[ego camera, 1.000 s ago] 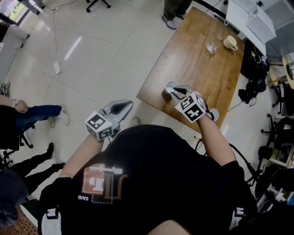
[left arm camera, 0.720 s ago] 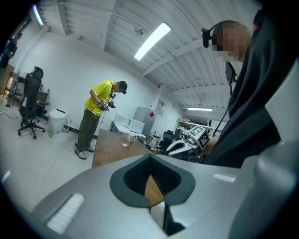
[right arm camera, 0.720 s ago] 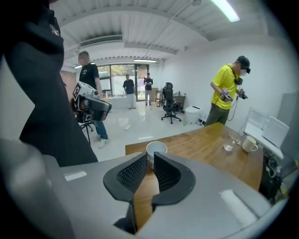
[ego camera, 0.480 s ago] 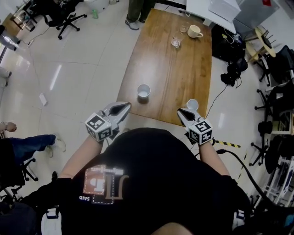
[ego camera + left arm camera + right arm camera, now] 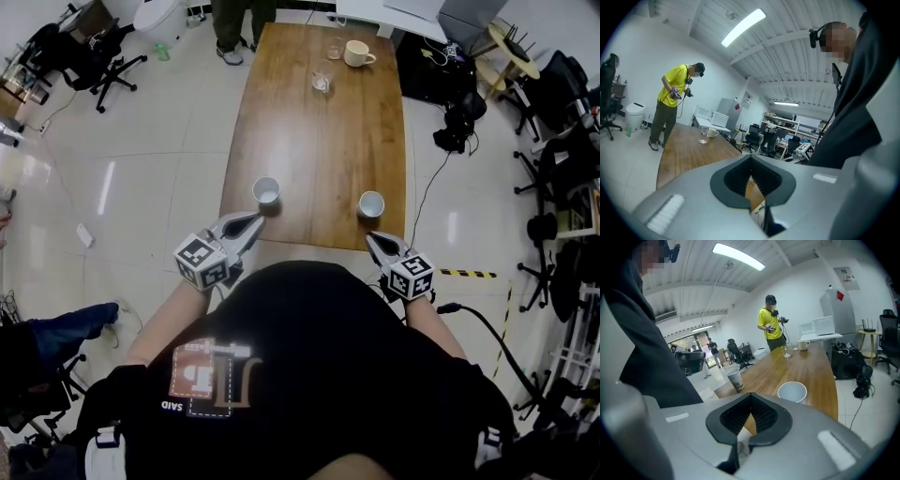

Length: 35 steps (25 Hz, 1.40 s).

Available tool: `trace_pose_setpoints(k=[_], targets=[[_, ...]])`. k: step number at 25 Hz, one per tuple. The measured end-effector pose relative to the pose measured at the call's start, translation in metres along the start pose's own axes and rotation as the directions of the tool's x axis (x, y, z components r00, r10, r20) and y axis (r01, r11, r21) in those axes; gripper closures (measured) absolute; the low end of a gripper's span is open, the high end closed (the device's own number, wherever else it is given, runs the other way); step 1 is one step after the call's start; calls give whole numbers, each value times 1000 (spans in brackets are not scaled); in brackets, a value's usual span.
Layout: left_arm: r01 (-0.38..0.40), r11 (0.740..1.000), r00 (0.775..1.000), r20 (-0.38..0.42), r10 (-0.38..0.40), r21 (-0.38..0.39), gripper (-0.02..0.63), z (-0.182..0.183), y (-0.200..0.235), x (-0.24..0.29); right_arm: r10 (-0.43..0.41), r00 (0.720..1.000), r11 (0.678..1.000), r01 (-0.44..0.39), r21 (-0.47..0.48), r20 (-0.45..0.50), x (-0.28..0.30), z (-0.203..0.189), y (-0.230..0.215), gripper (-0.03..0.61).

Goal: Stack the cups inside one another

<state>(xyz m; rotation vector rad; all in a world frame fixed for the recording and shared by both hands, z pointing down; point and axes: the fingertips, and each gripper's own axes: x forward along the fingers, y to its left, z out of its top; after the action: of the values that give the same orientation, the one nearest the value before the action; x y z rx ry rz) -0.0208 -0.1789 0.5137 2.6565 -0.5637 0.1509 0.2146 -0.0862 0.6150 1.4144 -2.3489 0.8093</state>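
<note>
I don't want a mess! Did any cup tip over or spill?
No. The left cup and the right cup both stand upright and apart on the wooden table, and no spill shows. Nothing looks odd.

A long wooden table [image 5: 319, 141] runs away from the person, its grain lengthwise. At its near end two white paper cups stand upright, mouths up and well apart: the left cup [image 5: 266, 191] close to the left edge, the right cup [image 5: 371, 203] close to the right edge and a little nearer the end. At the far end a cream mug [image 5: 356, 53] stands with its handle to the right, and a small glass [image 5: 322, 82] stands near it, on its near left.
</note>
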Motion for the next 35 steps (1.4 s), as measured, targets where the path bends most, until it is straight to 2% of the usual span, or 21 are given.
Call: trace_pose_setpoints(k=[2, 4, 5, 7, 10, 15, 18, 23, 27, 30, 35], targets=[[-6, 1000, 1000, -8, 6, -4, 612, 2, -2, 2, -11, 1000, 999, 10, -48, -12, 0, 3, -1, 565], [-8, 1000, 1000, -12, 8, -4, 612, 2, -4, 2, -25, 998, 989, 17, -149, -52, 3, 10, -2, 558], [-5, 1000, 1000, -11, 5, 0, 612, 2, -4, 2, -37, 996, 976, 17, -216, -86, 5, 13, -3, 530], [-5, 1000, 1000, -10, 6, 7, 612, 0, -4, 0, -82, 981, 934, 15, -358, -174, 13, 16, -11, 489], [-18, 1000, 1000, -13, 18, 11, 612, -3, -3, -4, -166, 942, 852, -12, -524, -292, 29, 12, -30, 474], [-55, 998, 998, -21, 55, 0, 612, -3, -4, -13, -288, 847, 726, -112, -679, -447, 47, -18, -53, 468], [-71, 997, 997, -19, 71, -1, 612, -8, -2, -21, -331, 814, 677, -147, -721, -477, 51, -30, -60, 480], [-97, 995, 995, -27, 96, -30, 612, -15, 1, -33, -362, 793, 649, -163, -743, -490, 56, -38, -66, 548], [-105, 994, 994, -12, 105, -33, 612, -18, 4, -38, -348, 791, 648, -186, -739, -504, 58, -36, -60, 554], [-105, 994, 994, 8, 105, -33, 612, -19, 6, -41, -312, 814, 656, -189, -731, -490, 61, -18, -45, 554], [-120, 992, 992, 40, 122, -43, 612, -16, 12, -48, -217, 873, 654, -203, -729, -438, 74, 40, -2, 554]])
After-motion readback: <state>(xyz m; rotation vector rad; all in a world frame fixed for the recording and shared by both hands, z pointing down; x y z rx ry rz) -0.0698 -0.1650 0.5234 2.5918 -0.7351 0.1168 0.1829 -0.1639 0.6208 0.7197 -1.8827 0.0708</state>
